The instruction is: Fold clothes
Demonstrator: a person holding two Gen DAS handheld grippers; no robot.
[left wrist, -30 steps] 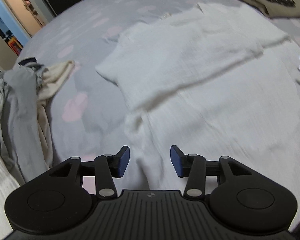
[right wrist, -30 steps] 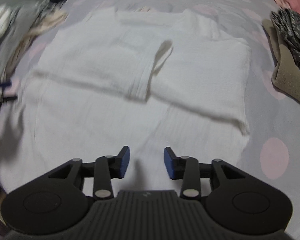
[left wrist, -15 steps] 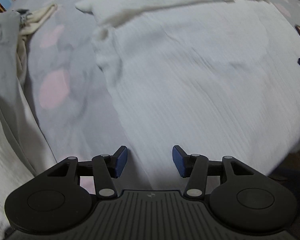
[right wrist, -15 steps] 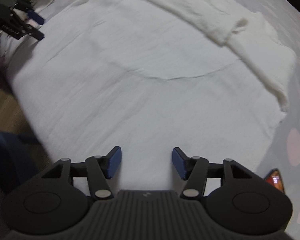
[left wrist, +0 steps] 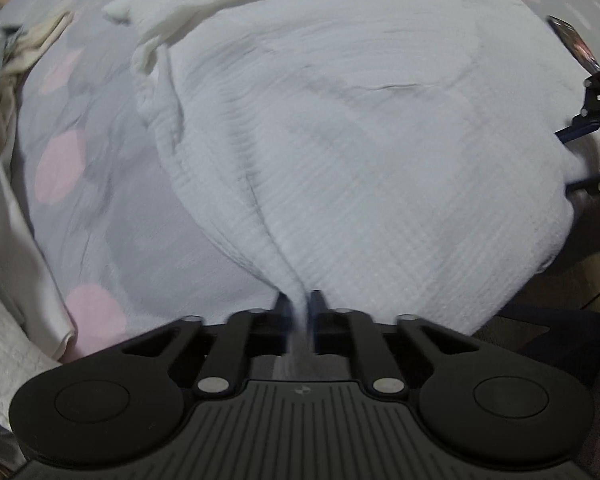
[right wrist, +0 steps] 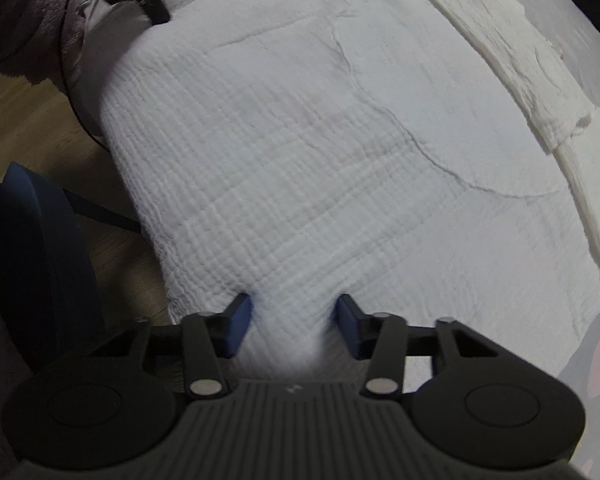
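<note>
Right gripper [right wrist: 294,326] at the hem of the white garment [right wrist: 320,152]
Its jaws have just been closing, a bunch of cloth between the blue pads [right wrist: 238,330]; wooden floor [right wrist: 32,120] lies left

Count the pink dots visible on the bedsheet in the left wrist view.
3 clear ones on the grey bedsheet, left of the white garment: a faint upper dot, a middle dot, a lower dot. More may lie hidden under the clothes.
</note>
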